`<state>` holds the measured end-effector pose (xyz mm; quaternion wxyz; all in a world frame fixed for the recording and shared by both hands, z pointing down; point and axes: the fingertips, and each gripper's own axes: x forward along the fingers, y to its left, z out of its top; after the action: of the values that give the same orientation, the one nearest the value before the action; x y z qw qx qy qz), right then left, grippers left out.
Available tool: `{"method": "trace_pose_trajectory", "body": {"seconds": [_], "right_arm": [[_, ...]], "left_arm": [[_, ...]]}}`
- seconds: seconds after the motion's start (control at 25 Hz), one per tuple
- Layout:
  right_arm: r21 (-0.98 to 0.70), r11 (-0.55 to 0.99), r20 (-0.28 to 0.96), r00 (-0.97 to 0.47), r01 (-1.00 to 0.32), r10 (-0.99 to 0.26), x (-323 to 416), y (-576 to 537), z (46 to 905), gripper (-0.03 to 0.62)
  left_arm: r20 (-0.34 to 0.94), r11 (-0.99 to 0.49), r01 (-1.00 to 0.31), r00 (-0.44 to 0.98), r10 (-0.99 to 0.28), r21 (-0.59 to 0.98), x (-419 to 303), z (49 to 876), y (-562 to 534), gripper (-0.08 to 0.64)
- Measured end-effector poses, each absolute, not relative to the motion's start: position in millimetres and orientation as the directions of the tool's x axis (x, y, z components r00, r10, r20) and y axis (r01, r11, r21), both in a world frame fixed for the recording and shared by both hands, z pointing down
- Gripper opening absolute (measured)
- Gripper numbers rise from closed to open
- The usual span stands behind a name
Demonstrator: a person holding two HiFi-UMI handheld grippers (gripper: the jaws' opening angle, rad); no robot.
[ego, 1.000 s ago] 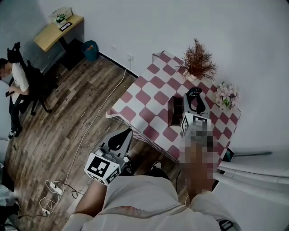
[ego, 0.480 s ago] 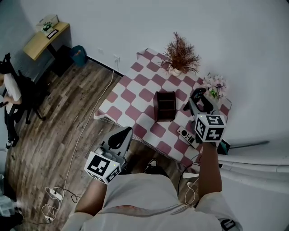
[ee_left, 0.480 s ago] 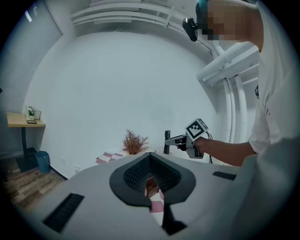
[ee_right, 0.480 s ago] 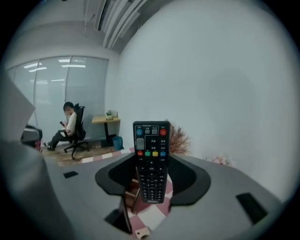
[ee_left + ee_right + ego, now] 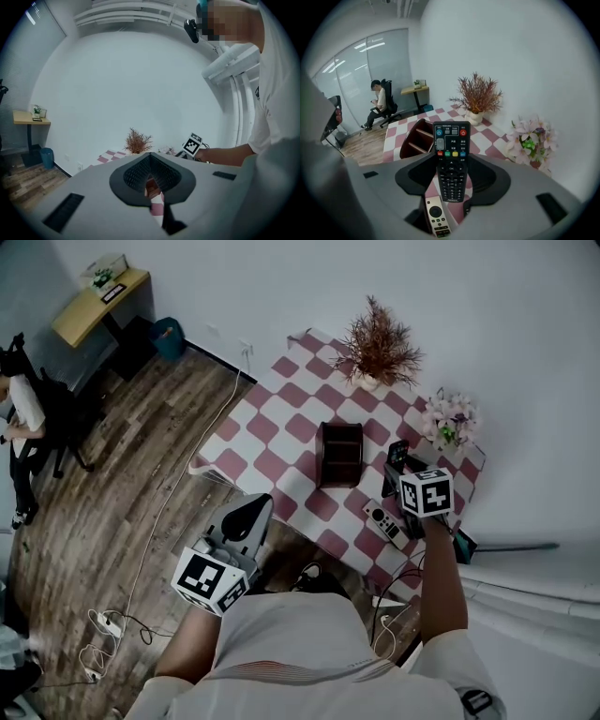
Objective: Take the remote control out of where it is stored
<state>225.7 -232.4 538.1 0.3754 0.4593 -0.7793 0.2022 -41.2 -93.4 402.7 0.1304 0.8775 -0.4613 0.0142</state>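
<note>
Right tongs: pinching black rectangular remote control above pink-checkered tabletop's right edge. Left tongs: pressed together.

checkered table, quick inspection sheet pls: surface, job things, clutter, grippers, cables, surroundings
surface: table under a pink-and-white check cloth.
job's things: black remote held clear of the table; dark wooden organizer mid-table.
clutter: white remote lying flat; dried plant; flowers.
grippers: right gripper closed on the black remote; left gripper jaws together, empty, short of the table.
cables: white cable across the floor to a power strip.
surroundings: wood floor; seated person; desk; bin.
</note>
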Motion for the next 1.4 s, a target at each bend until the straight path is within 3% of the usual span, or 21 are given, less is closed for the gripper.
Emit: {"method": "trace_pose_trajectory", "body": {"seconds": [0.48,0.84,1.4], "right_arm": [[-0.065,0.521,0.889,-0.286,-0.851,-0.357,221.9,-273.6,614.0,0.218],[-0.077,0.527,0.927,-0.256,-0.846,-0.275,212.1,-290.6,656.5,0.218],[-0.037,0.519,0.927,-0.223,-0.854,-0.301,213.1,-282.7,675.6,0.219]], "left_arm": [[0.182,-0.493,-0.842,0.531,-0.827,0.217,-35.2,413.4,-111.6,0.009],[0.205,-0.444,-0.871,0.484,-0.851,0.21,-51.9,417.9,-114.7,0.009],[0.216,-0.394,-0.897,0.432,-0.875,0.197,-76.7,410.9,-98.9,0.009]]}}
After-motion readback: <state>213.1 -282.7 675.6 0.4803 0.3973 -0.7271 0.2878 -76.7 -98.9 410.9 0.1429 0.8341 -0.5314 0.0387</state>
